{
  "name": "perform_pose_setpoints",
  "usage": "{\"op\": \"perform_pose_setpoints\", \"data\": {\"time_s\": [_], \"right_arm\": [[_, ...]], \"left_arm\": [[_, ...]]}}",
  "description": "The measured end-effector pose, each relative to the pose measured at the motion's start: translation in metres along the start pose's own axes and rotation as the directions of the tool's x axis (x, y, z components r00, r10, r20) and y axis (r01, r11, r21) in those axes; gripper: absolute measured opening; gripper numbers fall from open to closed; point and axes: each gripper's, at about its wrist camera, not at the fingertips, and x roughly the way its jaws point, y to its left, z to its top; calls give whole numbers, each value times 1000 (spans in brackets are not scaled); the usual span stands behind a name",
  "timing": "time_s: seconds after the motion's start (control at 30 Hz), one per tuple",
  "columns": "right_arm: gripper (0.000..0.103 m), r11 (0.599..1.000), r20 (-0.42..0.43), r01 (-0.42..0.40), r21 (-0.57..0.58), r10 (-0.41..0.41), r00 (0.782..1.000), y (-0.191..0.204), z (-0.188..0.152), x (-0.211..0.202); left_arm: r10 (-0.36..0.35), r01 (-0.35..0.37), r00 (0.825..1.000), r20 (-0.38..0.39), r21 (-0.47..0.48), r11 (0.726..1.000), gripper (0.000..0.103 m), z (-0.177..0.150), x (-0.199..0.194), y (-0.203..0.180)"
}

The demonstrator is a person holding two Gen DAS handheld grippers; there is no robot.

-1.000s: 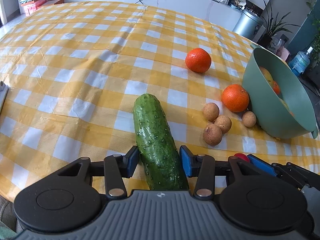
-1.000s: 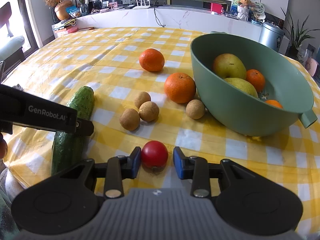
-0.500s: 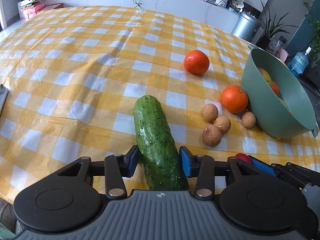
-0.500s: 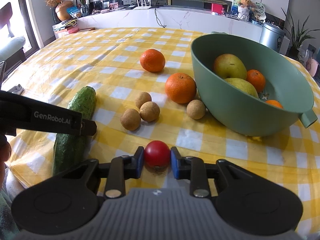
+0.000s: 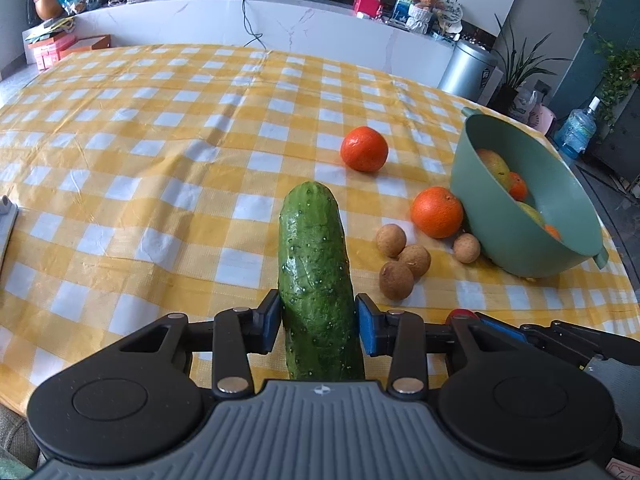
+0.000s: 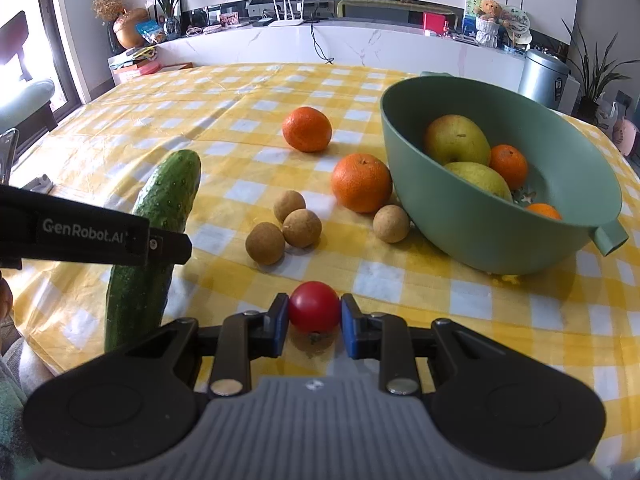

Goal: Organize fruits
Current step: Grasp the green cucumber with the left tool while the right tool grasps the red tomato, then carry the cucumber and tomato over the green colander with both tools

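A home dining and living area is showing here: a table is wearing a yellow checked tablecloth [image 5: 160, 168], a marble-look counter [image 6: 360, 46] is carrying a router [image 6: 286, 20], a teddy bear [image 6: 489, 8] and boxes, and potted plants [image 6: 592, 68] are standing beside a metal bin [image 6: 542, 76].

Left of the cucumber [image 5: 314, 268] the checked tablecloth [image 5: 132, 168] lies bare right across to the far edge. Right of the cucumber, three brown fruits [image 6: 286, 226] cluster near it; beyond them two oranges [image 6: 361, 183] and a fourth brown fruit [image 6: 391, 223] crowd against the green bowl [image 6: 480, 236], leaving perhaps only narrow gaps.
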Motion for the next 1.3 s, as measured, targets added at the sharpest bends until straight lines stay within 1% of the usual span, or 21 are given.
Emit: {"op": "perform_pose_setpoints", "data": {"time_s": [0.13,0.33,0.57,0.67,0.83,1.0,1.13,1.3], "right_arm": [[24,1000,21,-8,9,8,1000,-1,0,-6],[24,1000,80,-21,16,20,997,-4,-3,-19],[24,999,140,-28,29,24,990,-11,-2,-37],[24,998,151,-26,49,18,988,-17,-1,-44],[24,996,166,-24,83,10,986,-30,2,-56],[24,996,198,-23,85,6,980,-40,9,-70],[24,998,218,-3,70,-12,976,-52,18,-79],[24,997,223,24,67,-39,974,-75,32,-85]], "left_arm": [[-7,7,1000,19,8,1000,44,0,-8,-3],[-14,12,998,55,26,1000,44,1,-22,-10],[-28,22,995,98,55,998,44,5,-41,-25],[-37,30,993,116,69,997,44,9,-48,-33],[-77,66,987,138,87,994,44,18,-58,-47],[-107,88,982,157,123,988,44,31,-63,-67],[-134,106,976,173,159,981,44,43,-64,-85],[-173,131,967,188,216,967,44,59,-60,-111]]}}
